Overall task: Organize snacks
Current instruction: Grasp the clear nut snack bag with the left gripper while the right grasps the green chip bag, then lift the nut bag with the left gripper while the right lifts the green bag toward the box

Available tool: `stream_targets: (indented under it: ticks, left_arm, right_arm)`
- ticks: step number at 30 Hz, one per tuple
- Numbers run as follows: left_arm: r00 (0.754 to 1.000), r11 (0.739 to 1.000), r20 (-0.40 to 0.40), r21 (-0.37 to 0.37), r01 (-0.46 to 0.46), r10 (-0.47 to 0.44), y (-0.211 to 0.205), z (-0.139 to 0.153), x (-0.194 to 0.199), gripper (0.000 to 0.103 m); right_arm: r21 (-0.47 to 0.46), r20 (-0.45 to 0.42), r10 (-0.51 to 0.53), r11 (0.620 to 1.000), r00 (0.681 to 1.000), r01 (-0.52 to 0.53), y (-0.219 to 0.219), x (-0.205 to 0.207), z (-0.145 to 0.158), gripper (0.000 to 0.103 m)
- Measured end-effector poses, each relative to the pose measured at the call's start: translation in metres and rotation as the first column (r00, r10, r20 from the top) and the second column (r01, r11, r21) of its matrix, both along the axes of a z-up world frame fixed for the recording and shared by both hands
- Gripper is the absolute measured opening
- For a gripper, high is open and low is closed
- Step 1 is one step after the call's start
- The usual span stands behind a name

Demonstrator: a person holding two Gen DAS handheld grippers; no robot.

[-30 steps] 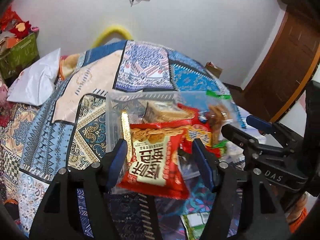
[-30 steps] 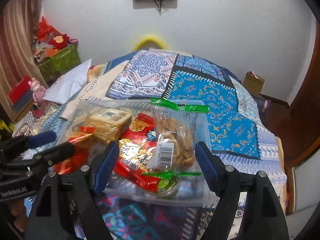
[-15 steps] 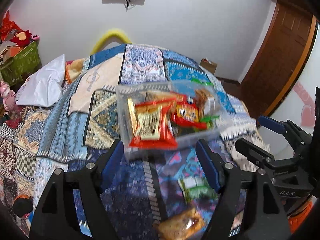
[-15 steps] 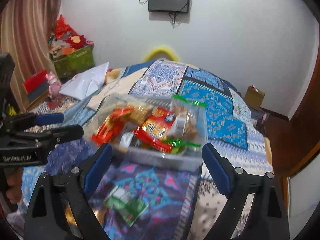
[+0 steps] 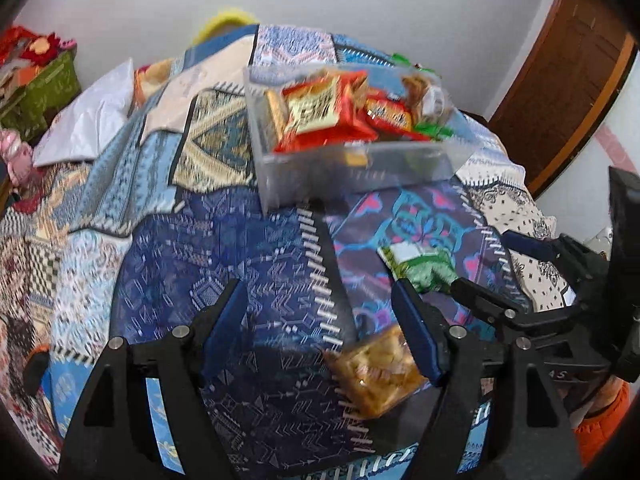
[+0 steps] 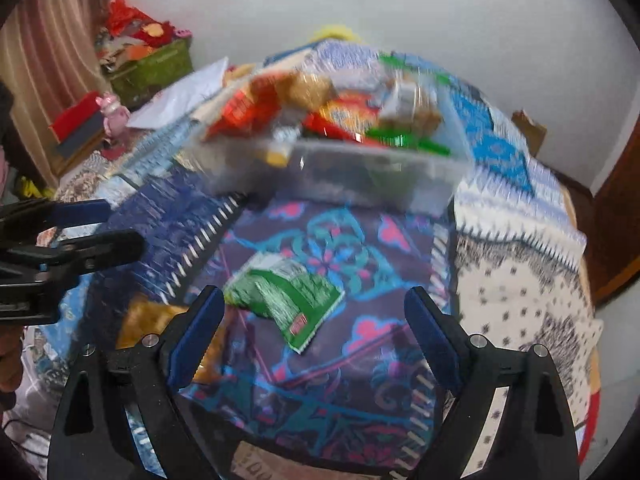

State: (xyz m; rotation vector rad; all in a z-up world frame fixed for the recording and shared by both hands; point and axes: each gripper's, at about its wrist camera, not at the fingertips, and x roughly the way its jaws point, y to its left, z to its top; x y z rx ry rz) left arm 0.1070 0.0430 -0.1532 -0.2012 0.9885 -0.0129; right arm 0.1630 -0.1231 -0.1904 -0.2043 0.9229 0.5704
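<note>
A clear plastic bin full of red, orange and green snack packs stands on the patterned bedspread, and it is blurred in the right wrist view. Nearer to me, a green snack pack lies flat on the cover, below and between the fingers of my open right gripper. An orange-yellow snack pack lies by the right finger of my open left gripper. Neither gripper holds anything. The green pack also shows in the left wrist view, beside the right gripper. My left gripper shows at the left edge of the right wrist view.
A white pillow and a green box of soft toys sit at the far left. A wooden door stands at the right, past the bed's edge. A cardboard box rests on the floor by the wall.
Both grippers have pulled back from the bin and sunk towards the bed. The bin now sits farther off, and the green and orange packs have come into view. Both jaws stand a little wider.
</note>
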Motion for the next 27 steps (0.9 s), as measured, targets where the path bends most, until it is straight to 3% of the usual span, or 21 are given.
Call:
stream_targets:
  ticks: [11, 13, 16, 19, 27]
  left_arm:
    - [1.0, 1.0, -0.02, 0.011, -0.003, 0.004, -0.001, -0.017, 0.001, 0.074]
    - [1.0, 1.0, -0.027, 0.006, -0.003, 0.003, -0.001, -0.019, 0.002, 0.074]
    - [1.0, 1.0, -0.029, -0.005, -0.004, 0.004, -0.001, -0.02, 0.003, 0.074]
    - [1.0, 1.0, -0.027, -0.012, 0.001, -0.001, -0.003, -0.019, 0.001, 0.074]
    - [0.998, 0.997, -0.006, -0.033, 0.066, -0.067, -0.027, -0.007, -0.012, 0.074]
  right_arm:
    - [-0.017, -0.076, 0.045, 0.999, 0.996, -0.047, 0.023, 0.017, -0.022, 0.086]
    - [-0.004, -0.109, 0.06, 0.998, 0.992, -0.061, 0.025, 0.021, -0.027, 0.072]
    - [-0.009, -0.088, 0.055, 0.998, 0.995, -0.056, 0.025, 0.018, -0.026, 0.063]
    - [-0.015, -0.071, 0.05, 0.999, 0.996, -0.051, 0.02, 0.013, -0.024, 0.044]
    - [0.031, -0.034, 0.003, 1.0, 0.999, -0.002, -0.007, 0.0, -0.003, 0.041]
